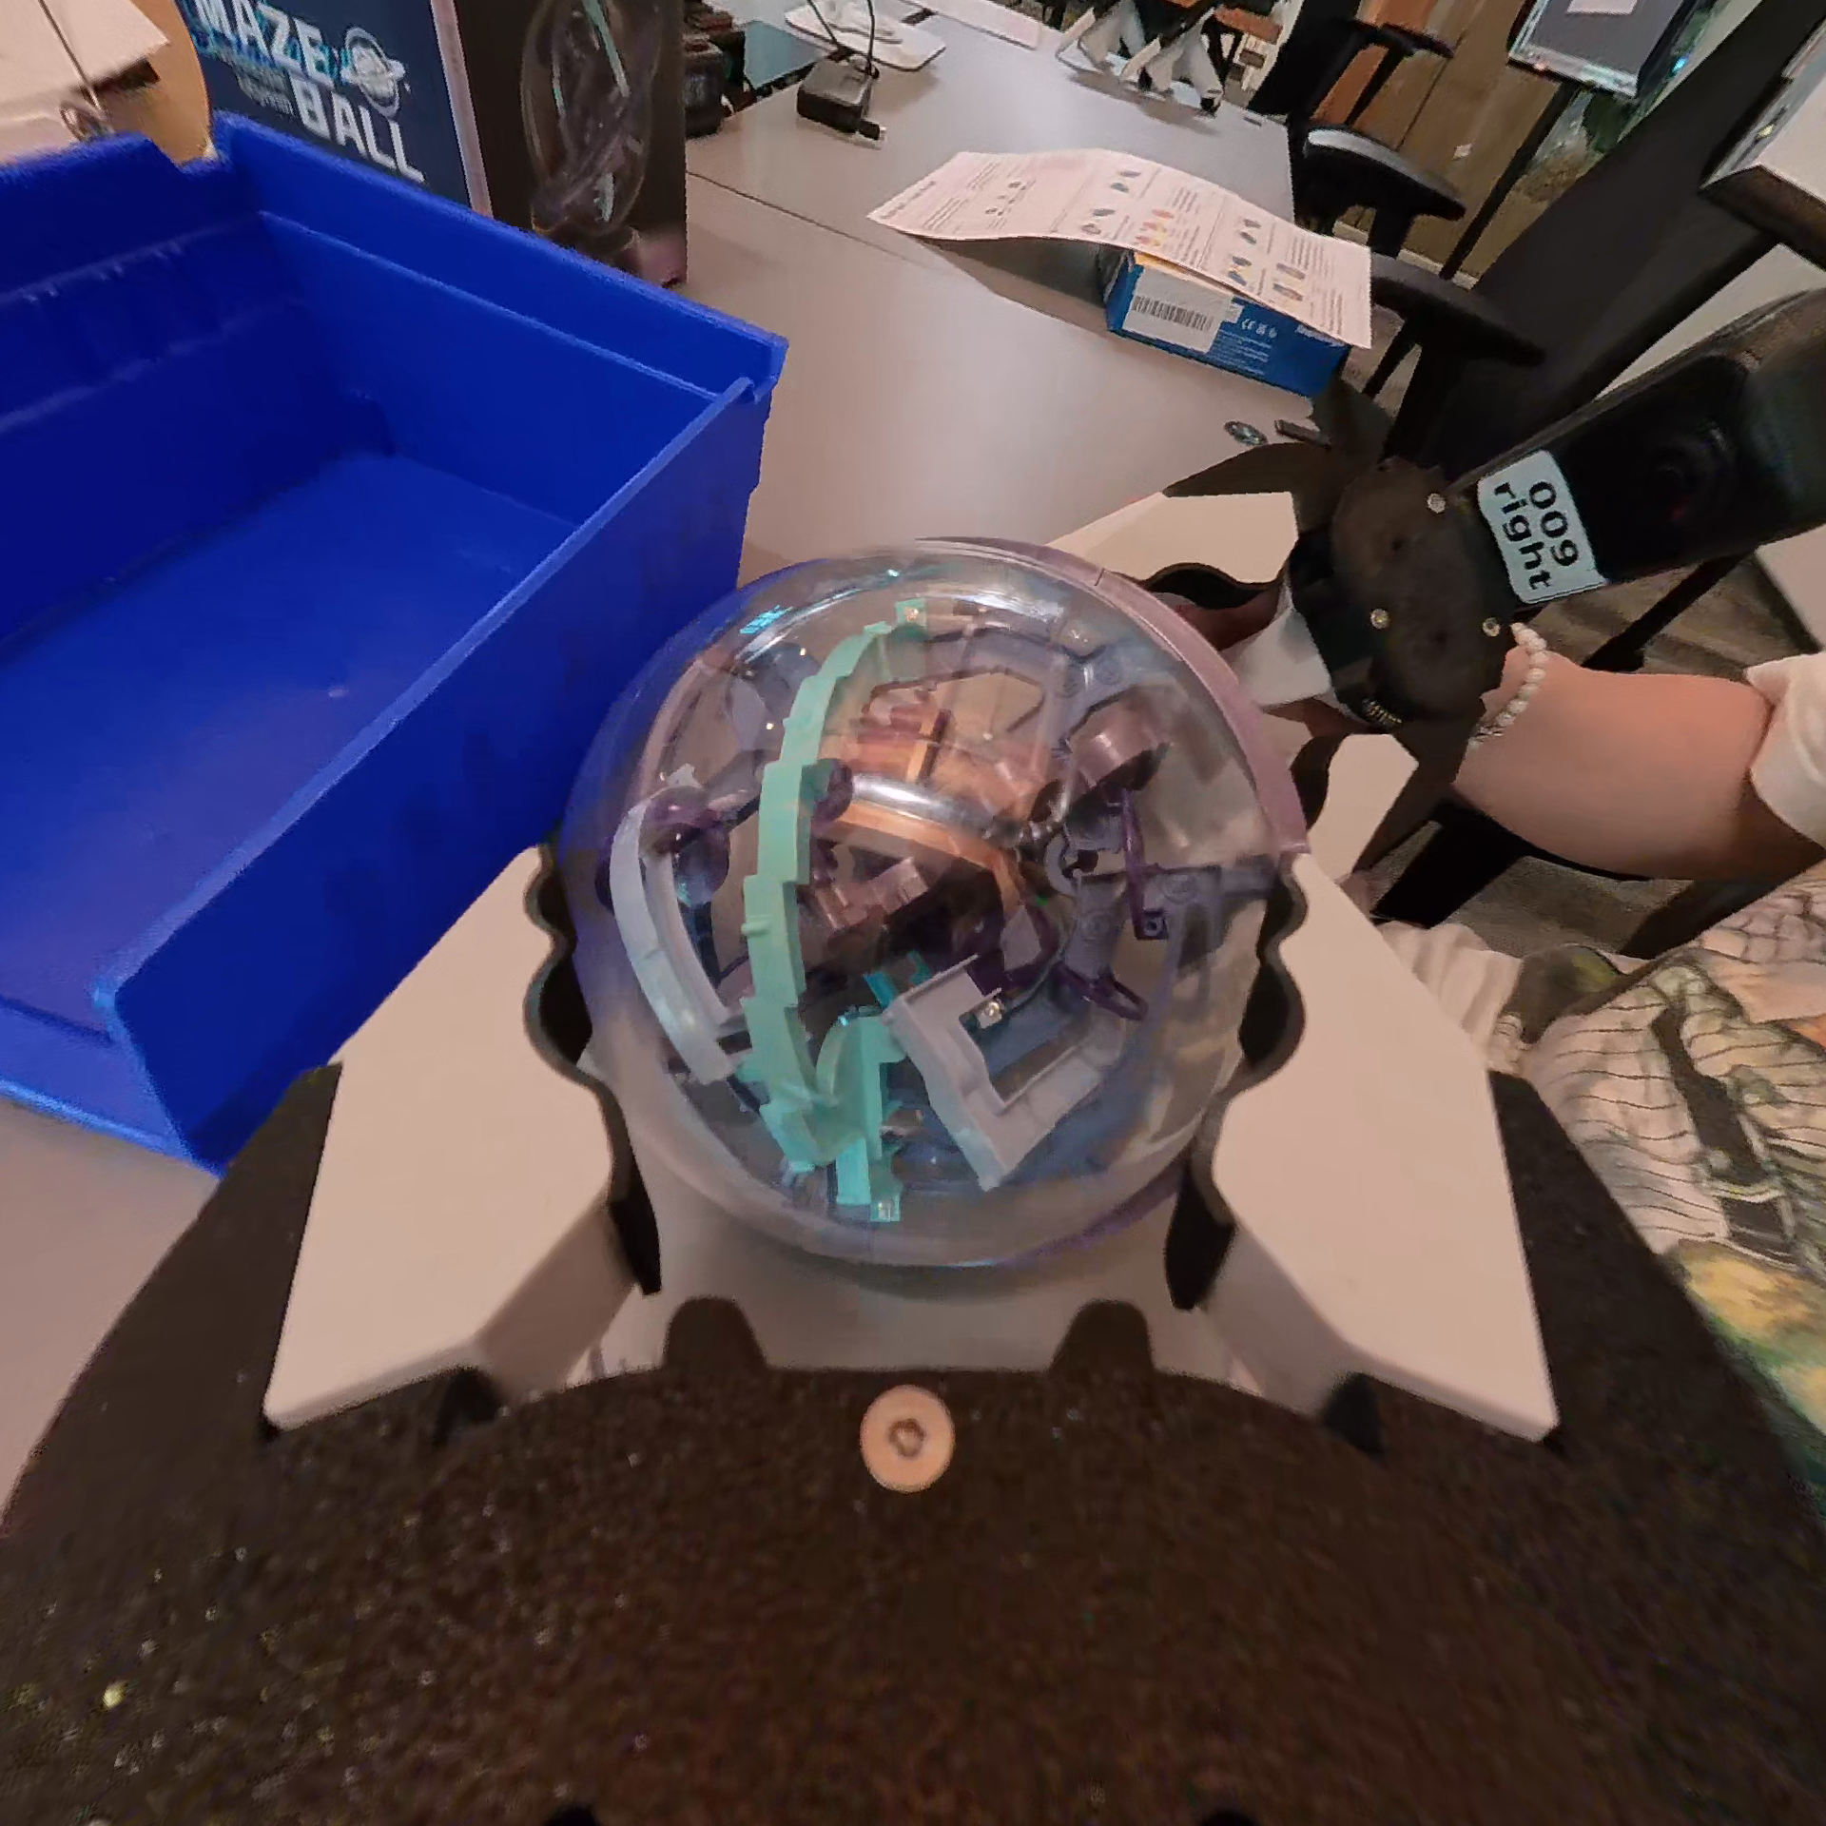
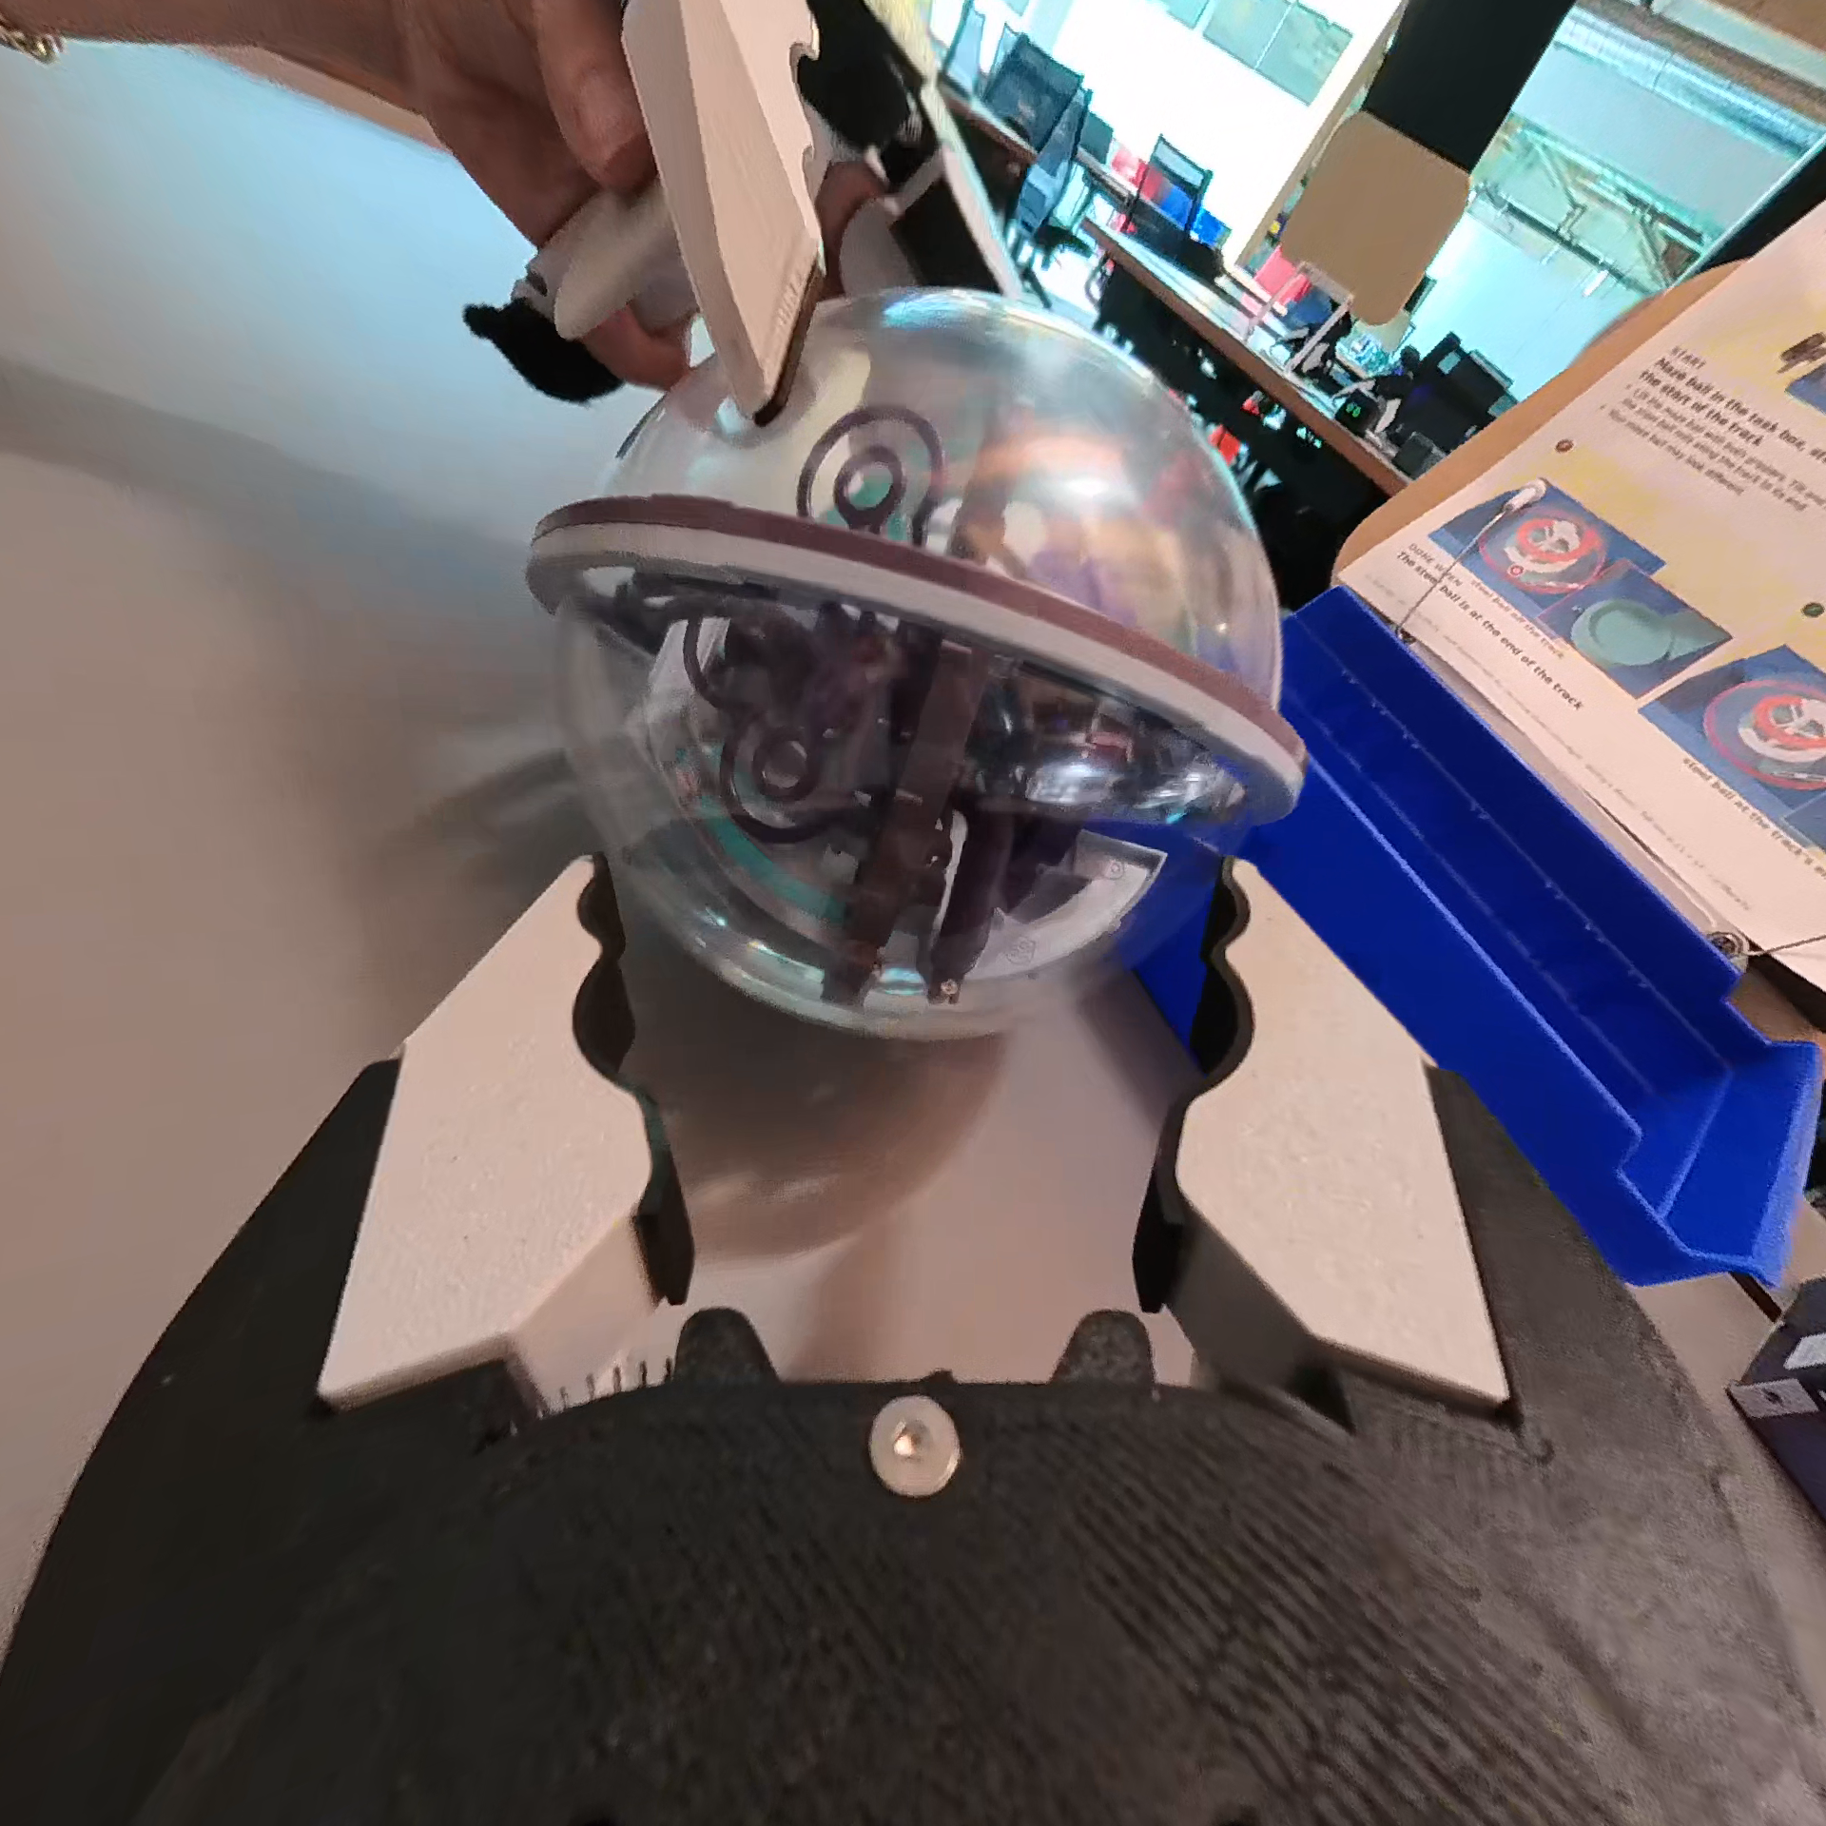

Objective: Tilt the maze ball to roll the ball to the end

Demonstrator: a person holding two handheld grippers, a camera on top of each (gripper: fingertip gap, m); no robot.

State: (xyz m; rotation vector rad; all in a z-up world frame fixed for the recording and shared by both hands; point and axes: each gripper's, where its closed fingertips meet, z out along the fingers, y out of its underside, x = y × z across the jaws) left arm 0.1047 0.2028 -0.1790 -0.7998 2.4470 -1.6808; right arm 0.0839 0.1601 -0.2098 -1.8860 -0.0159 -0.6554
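Observation:
The maze ball (image 1: 929,889) is a clear sphere with teal, grey and purple tracks inside. It sits between the white fingers of my left gripper (image 1: 924,939), which is shut on its sides. My right gripper (image 1: 1215,593) reaches in from the far right and touches the ball's far edge. In the right wrist view the maze ball (image 2: 889,672) has a purple and white rim. Its lower part sits between the tips of my right gripper (image 2: 909,919), which press on it. One left finger (image 2: 751,247) rests on its top. I cannot make out the small steel ball.
An open blue bin (image 1: 296,642) stands just left of the ball and also shows in the right wrist view (image 2: 1482,939). The ball's box (image 1: 326,99), an instruction sheet (image 1: 1136,227) on a small blue box, and a person's arm (image 1: 1630,781) are nearby on the pale table (image 1: 939,415).

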